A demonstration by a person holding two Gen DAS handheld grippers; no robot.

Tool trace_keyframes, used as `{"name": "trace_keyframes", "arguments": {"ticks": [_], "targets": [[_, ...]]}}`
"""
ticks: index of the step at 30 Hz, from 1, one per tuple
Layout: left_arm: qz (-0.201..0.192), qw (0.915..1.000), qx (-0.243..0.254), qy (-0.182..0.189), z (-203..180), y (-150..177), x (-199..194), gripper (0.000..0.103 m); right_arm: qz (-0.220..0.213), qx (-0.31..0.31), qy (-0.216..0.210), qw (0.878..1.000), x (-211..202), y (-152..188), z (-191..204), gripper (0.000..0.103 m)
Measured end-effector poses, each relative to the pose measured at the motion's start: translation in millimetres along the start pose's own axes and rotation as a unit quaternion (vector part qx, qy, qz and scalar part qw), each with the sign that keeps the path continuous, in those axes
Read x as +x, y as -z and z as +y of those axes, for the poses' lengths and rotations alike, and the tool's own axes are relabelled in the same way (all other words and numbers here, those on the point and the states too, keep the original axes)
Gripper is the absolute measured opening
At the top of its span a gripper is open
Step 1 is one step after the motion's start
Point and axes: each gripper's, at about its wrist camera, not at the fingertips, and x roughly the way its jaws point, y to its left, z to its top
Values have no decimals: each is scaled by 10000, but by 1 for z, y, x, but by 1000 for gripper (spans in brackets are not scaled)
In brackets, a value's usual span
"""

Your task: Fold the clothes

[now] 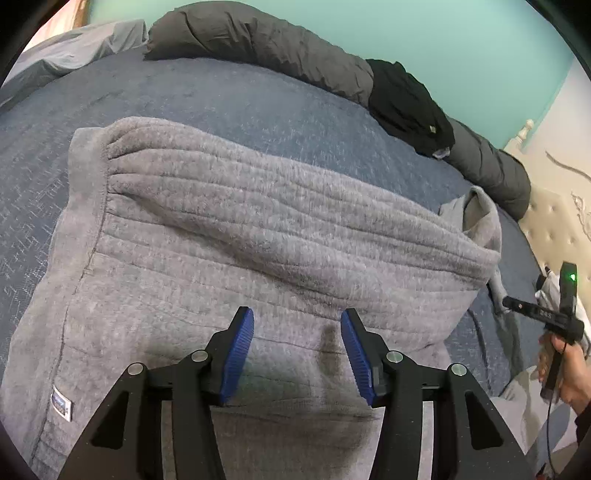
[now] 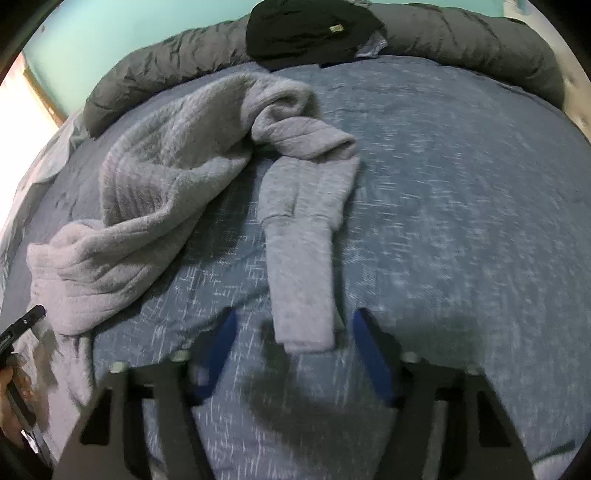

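Blue bedspread (image 2: 443,184) under grey fleece garment (image 1: 221,229), rolled dark duvet (image 1: 258,40).

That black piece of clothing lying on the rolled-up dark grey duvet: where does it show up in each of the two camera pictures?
Left wrist view: the black garment sits upper right, on the dark grey duvet, beyond the grey fleece.
Right wrist view: the black garment is at top centre, on the same duvet.
Shared landmark: the duvet roll along the far edge of the blue bedspread.
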Motion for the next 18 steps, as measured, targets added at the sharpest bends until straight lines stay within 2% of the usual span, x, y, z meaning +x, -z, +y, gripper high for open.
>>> {"name": "trace_keyframes", "arguments": {"ticks": [2, 4, 10, 14, 18], "targets": [[-8, 10000, -10, 8, 0, 0, 0, 53, 1, -122, 90, 9999, 6, 2, 2, 18], [-17, 10000, -19, 16, 1, 0, -1, 53, -105, -76, 80, 9999, 4, 3, 0, 10], [-42, 10000, -49, 39, 2, -1, -2, 54, -710, -1, 376, 9968, -47, 0, -26, 8], [-60, 9999, -106, 45, 2, -1, -3, 54, -1051, 54, 793, 9913, -98, -2, -64, 8], [-75, 9999, -125, 46, 2, 3, -6, 54, -1206, 82, 1329, 9837, -144, -3, -99, 8]]}}
